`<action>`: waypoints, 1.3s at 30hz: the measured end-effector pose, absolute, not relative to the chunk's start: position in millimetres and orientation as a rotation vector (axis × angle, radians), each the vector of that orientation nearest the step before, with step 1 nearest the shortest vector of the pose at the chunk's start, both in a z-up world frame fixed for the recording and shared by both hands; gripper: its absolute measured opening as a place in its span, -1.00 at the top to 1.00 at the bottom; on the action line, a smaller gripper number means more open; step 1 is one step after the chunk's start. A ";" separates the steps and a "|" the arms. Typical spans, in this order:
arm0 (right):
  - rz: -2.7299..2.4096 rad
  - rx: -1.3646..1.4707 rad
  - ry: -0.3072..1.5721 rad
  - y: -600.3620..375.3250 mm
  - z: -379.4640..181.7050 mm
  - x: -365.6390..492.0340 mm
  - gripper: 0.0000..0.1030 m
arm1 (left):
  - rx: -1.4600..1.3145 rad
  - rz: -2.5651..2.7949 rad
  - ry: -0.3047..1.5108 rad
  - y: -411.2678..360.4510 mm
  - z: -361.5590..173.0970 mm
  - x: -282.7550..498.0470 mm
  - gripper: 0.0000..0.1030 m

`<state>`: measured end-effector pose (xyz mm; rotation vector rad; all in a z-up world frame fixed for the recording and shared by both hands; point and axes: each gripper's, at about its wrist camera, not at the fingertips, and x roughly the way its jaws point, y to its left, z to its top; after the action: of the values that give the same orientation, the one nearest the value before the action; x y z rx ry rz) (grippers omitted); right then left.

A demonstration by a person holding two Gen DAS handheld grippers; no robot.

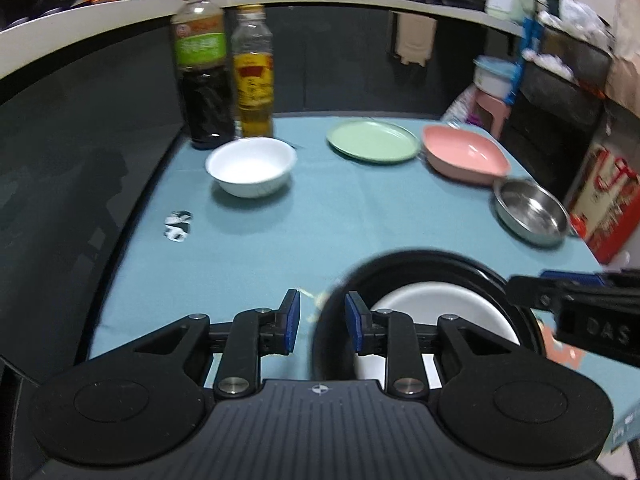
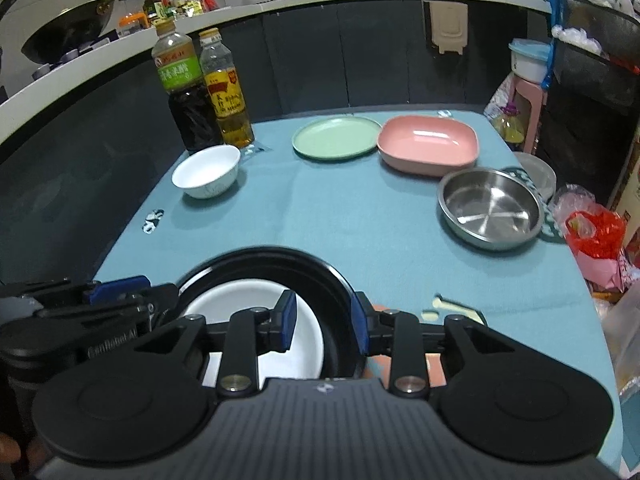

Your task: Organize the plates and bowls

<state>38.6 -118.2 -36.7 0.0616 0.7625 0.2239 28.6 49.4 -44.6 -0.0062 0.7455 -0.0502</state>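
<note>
A black plate (image 1: 420,268) with a white plate (image 1: 440,312) inside it lies at the near edge of the blue tablecloth. My left gripper (image 1: 322,322) is open, and the black plate's left rim runs between its blue pads without being pressed. My right gripper (image 2: 323,320) is open around the right rim of the black plate (image 2: 260,256), its left finger over the white plate (image 2: 240,304). Farther back sit a white bowl (image 2: 206,172), a green plate (image 2: 336,136), a pink dish (image 2: 428,144) and a steel bowl (image 2: 490,208).
Two sauce bottles (image 2: 200,92) stand at the far left, behind the white bowl. The table (image 2: 360,232) drops off on the right, where bags (image 2: 592,232) and a pink stool (image 2: 528,112) stand. A dark counter front runs behind and to the left.
</note>
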 end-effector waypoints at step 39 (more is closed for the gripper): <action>0.354 0.074 0.906 -14.4 -47.8 248.6 0.21 | -0.272 0.150 0.842 151.6 -74.7 228.7 0.22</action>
<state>248.6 -14.4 -47.8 0.0739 0.9060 0.3543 228.7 151.5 -74.7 -0.2725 0.8416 0.1501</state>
